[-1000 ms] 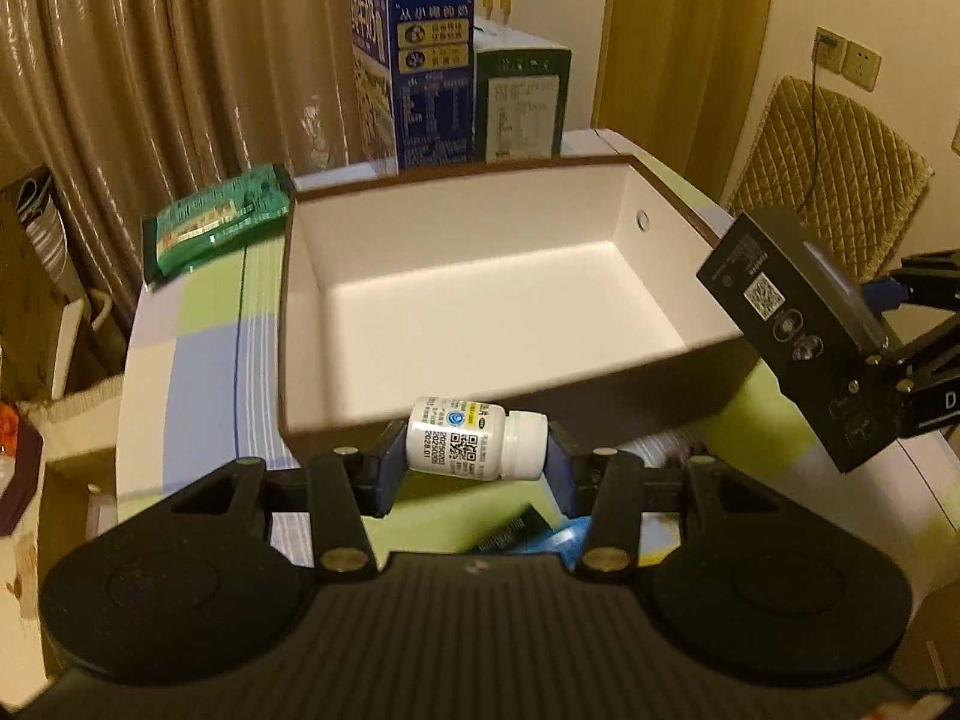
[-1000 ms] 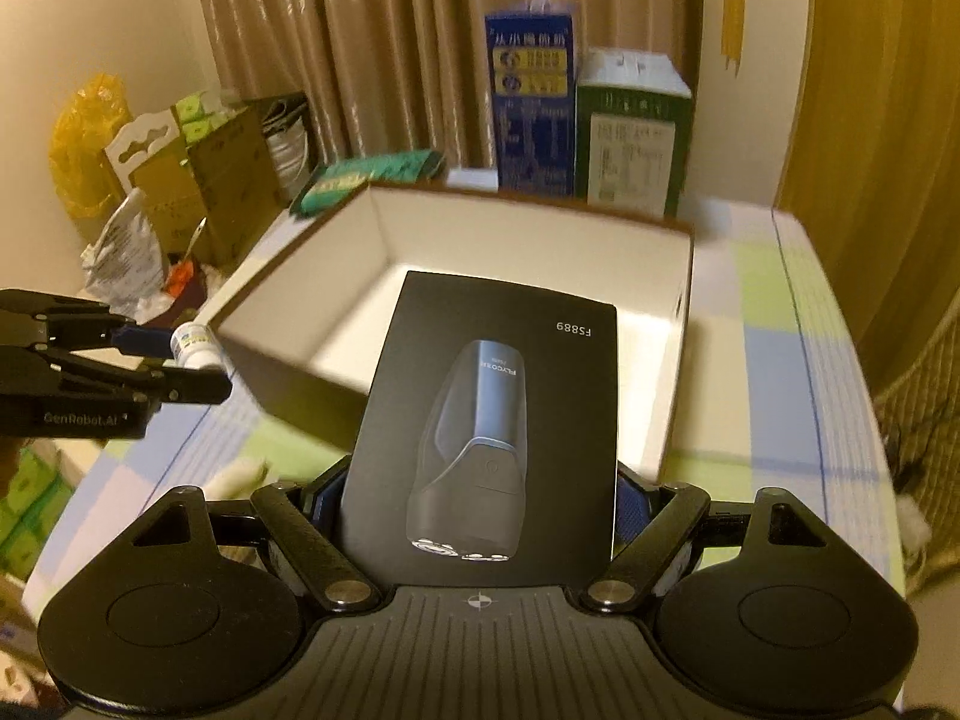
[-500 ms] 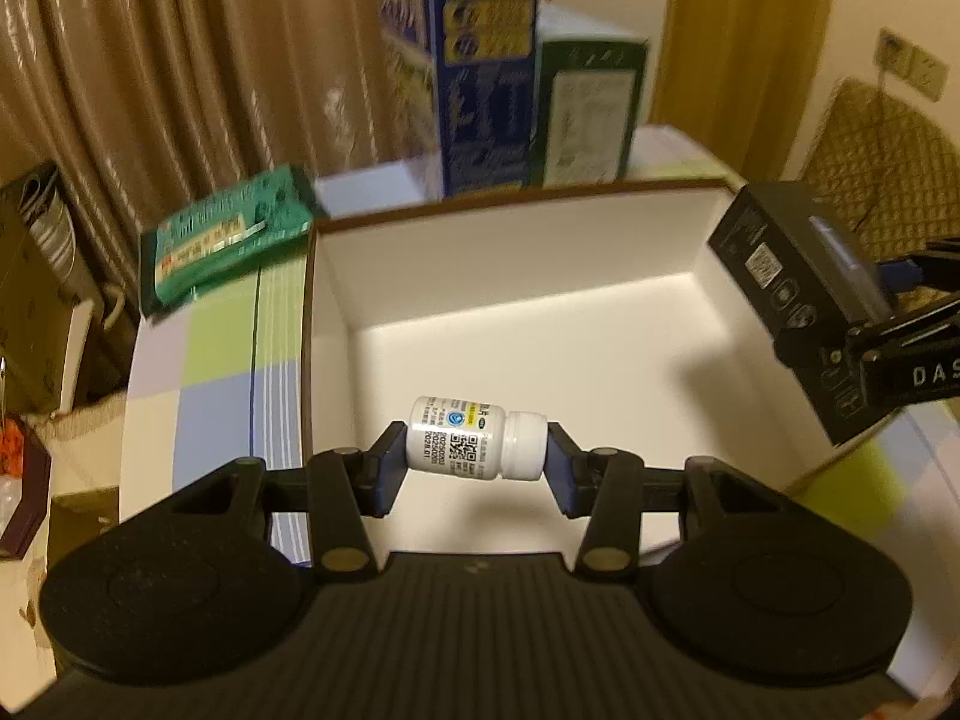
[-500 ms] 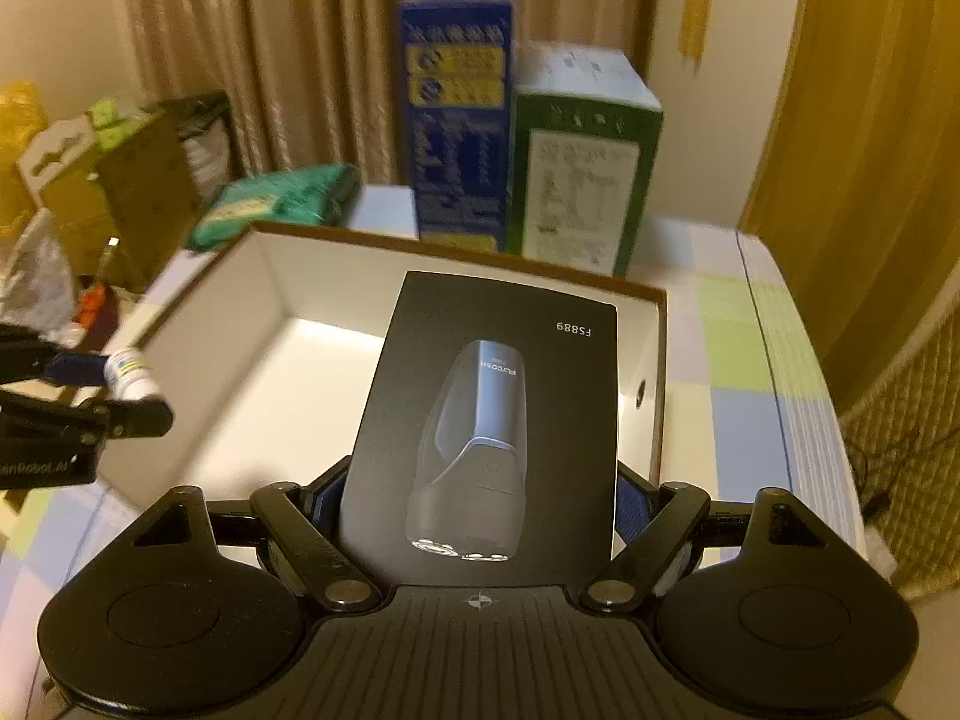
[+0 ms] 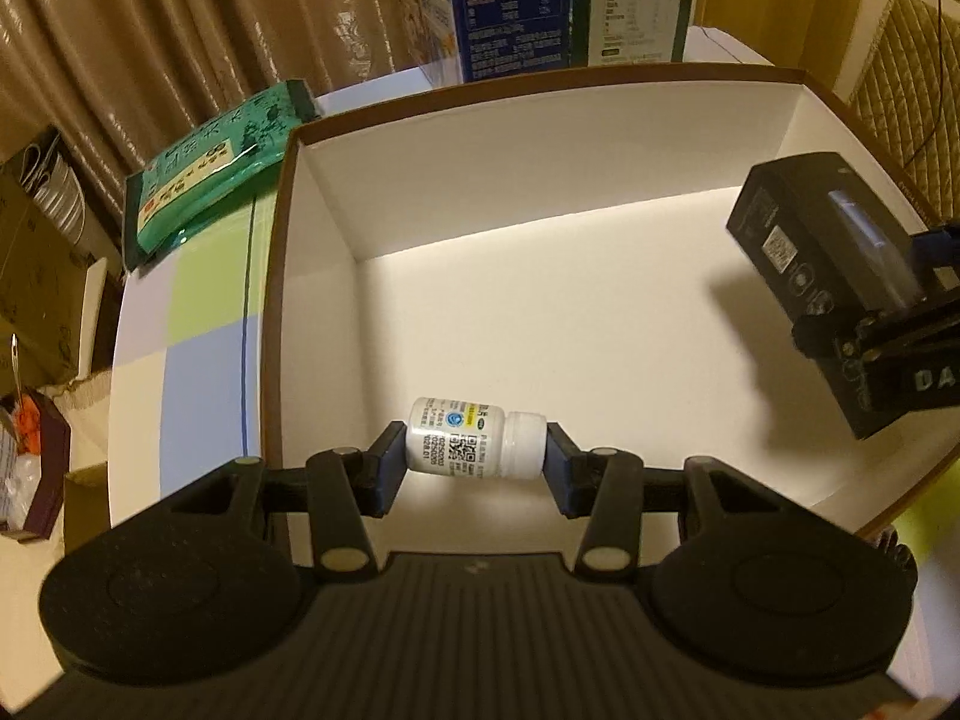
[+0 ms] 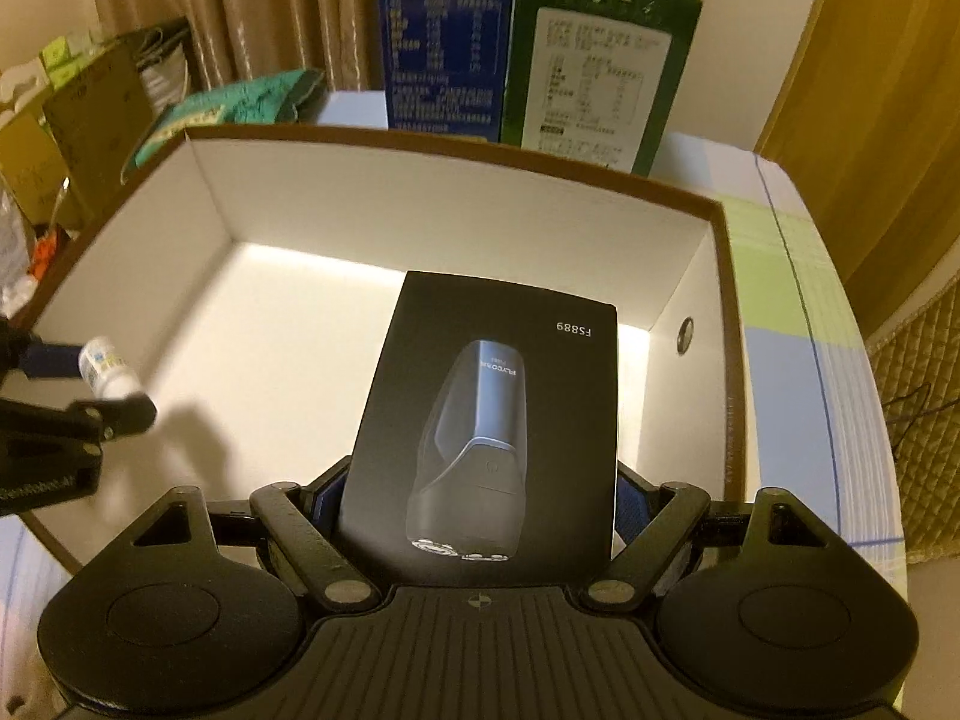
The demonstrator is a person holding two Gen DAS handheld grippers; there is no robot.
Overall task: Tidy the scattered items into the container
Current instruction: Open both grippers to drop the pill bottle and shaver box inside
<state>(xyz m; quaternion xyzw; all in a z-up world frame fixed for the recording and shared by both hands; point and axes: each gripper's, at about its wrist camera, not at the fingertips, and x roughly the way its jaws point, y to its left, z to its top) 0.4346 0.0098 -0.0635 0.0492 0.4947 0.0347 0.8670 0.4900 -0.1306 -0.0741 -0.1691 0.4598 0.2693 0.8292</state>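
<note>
A white bottle [image 5: 477, 446] is clamped sideways by the left gripper [image 5: 474, 468] above the box [image 5: 540, 120] floor. A black carton [image 6: 498, 414] is gripped firmly by the right gripper [image 6: 480, 504], over the same box.

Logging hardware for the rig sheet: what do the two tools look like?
Both are matte black plastic with ribbed tops, two round discs and brass-coloured pivot pins. Left tool has blue finger pads. Right tool shows a small crosshair mark. White lettering runs along the sides. No cables visible.
</note>
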